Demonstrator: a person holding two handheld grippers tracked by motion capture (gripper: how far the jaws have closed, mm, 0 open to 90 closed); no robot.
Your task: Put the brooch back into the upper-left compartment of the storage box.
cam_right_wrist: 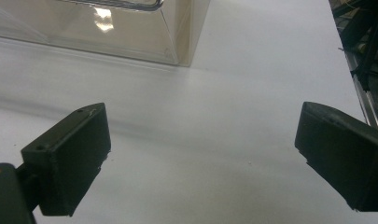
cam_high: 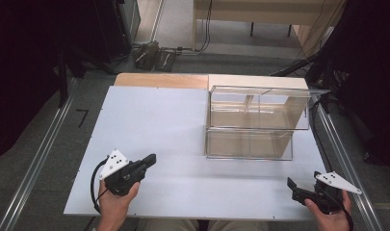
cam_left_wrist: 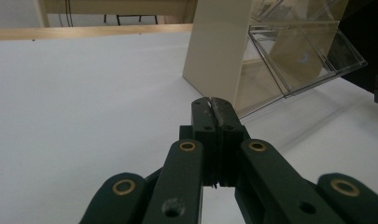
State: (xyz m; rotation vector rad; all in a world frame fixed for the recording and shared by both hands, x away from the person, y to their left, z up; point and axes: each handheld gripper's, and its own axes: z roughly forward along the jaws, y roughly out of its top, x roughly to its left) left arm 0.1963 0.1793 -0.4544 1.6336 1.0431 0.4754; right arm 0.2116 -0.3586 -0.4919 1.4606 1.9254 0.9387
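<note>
While both grippers sit near the front edge of the white table (cam_high: 149, 120), the thing they face is the clear plastic two-tier bin (cam_high: 253, 122), standing at the far right of the table against a cream backing panel (cam_left_wrist: 219, 46). Left gripper (cam_high: 149, 160): jaws pressed together, nothing between them; in its own view (cam_left_wrist: 213, 103) the tips point at the near left corner of the bin. Right gripper (cam_high: 292, 184): jaws spread wide and empty, with bare table showing between the two pads (cam_right_wrist: 70, 154). From the left gripper the bin lies ahead and to the right; from the right gripper it lies ahead and slightly left, with the lower tier's front corner (cam_right_wrist: 177, 58) just beyond the jaws. The bin's long axis runs left to right across the table, and its open fronts face the person. The right hand (cam_high: 330, 214) looks nearer to the lower tier (cam_high: 249, 144); the left is farther off, across open table. Contents: both tiers look empty, though glare on the clear walls leaves small items uncertain. The upper tier (cam_high: 257, 107) has a divider near its middle, and its front flap tilts outward. Judgement: any approach comes from the front, toward the openings.
</note>
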